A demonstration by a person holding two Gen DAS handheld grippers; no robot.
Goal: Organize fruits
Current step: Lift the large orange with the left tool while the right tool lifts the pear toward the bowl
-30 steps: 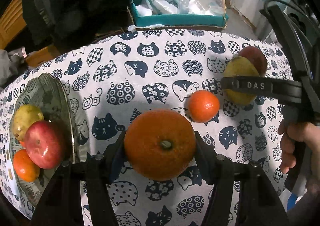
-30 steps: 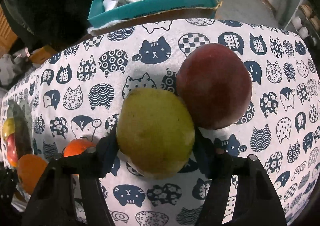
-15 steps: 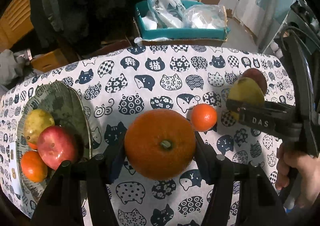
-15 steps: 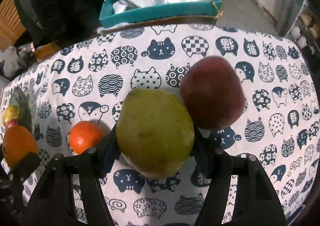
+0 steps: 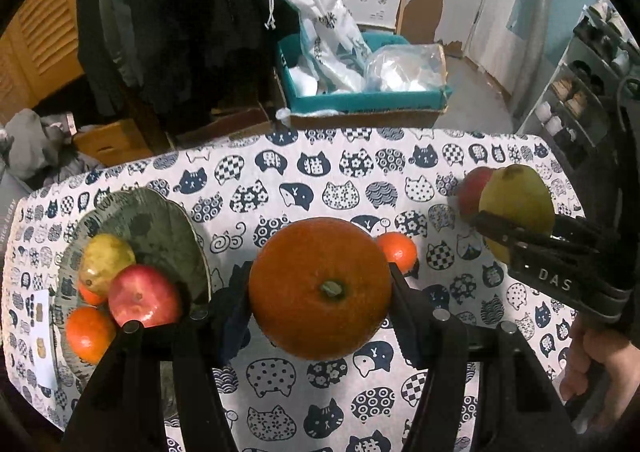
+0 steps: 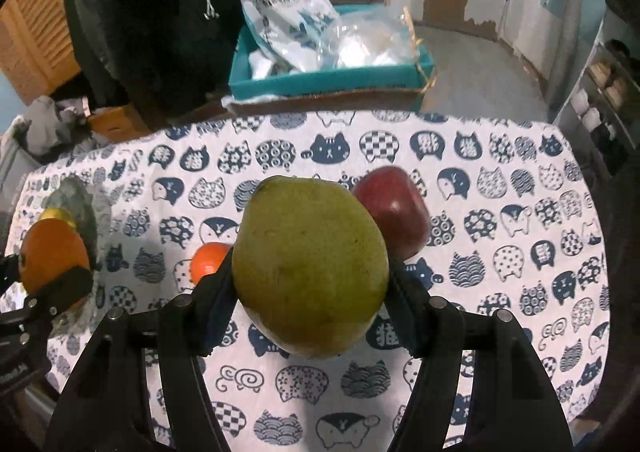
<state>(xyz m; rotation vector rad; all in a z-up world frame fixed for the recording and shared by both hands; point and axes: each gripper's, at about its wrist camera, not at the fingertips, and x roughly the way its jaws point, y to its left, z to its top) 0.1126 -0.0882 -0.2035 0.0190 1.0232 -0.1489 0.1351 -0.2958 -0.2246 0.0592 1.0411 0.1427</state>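
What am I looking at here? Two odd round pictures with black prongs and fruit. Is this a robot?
No robot: a person holds a hand tool with a two-finger claw in each hand, each carrying a wide-angle camera looking along its fingers. In the left camera's picture the left claw grips a big orange. In the right camera's, the right claw grips a green pear. On the cat-print tablecloth lie a red apple, a small tangerine and a plate already holding fruit.

Green pear (image 6: 310,268) between right tongs (image 6: 310,292)

Cat-print tablecloth (image 5: 344,180): plate (image 5: 160,212), tangerine (image 5: 398,252), apple (image 6: 394,212).
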